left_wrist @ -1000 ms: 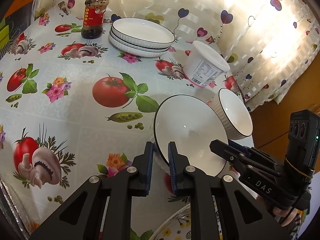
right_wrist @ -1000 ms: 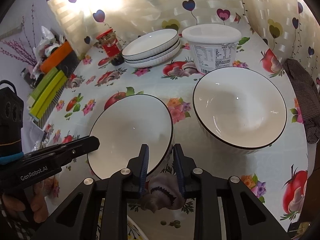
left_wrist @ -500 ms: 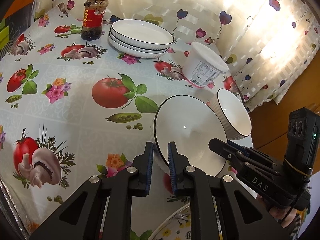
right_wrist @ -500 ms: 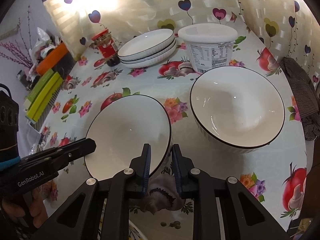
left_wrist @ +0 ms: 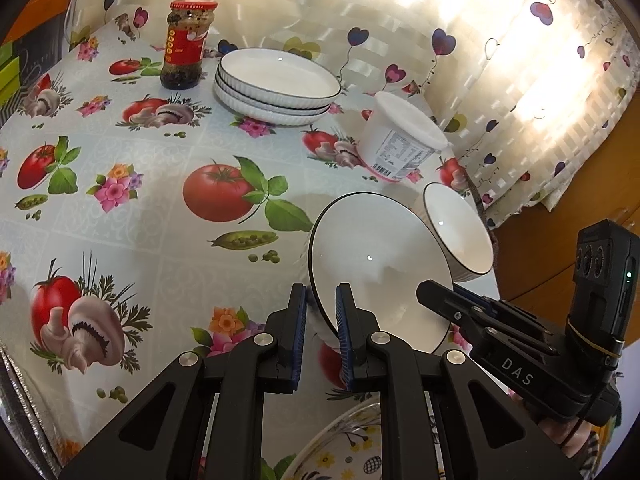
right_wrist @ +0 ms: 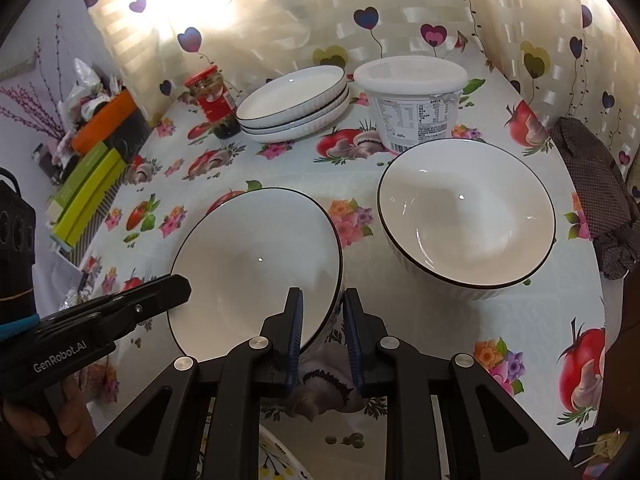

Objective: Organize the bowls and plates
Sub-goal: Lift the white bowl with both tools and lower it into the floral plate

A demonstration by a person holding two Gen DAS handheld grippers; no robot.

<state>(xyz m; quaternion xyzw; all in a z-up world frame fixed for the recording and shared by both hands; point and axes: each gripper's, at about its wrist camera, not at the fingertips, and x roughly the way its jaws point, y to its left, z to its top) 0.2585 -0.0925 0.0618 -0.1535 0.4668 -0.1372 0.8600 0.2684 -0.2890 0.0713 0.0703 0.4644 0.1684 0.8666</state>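
The near bowl (right_wrist: 256, 264) now sits gripped from both sides: right gripper (right_wrist: 322, 320) has closed onto its rim at five o'clock, left gripper (left_wrist: 320, 320) stays clamped at seven. Likely ready to lift toward the second bowl (right_wrist: 466, 216), two o'clock. Patterned tablecloth (left_wrist: 120, 152); stacked plates (right_wrist: 294, 102) at twelve; curtain (right_wrist: 280, 20) behind.

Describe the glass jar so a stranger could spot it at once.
Find the tablecloth printed with tomatoes and mushrooms, then the stack of white plates at its far end by the curtain. The jar stands just beside that stack: the only glass thing there, with red lid, red label and dark contents.
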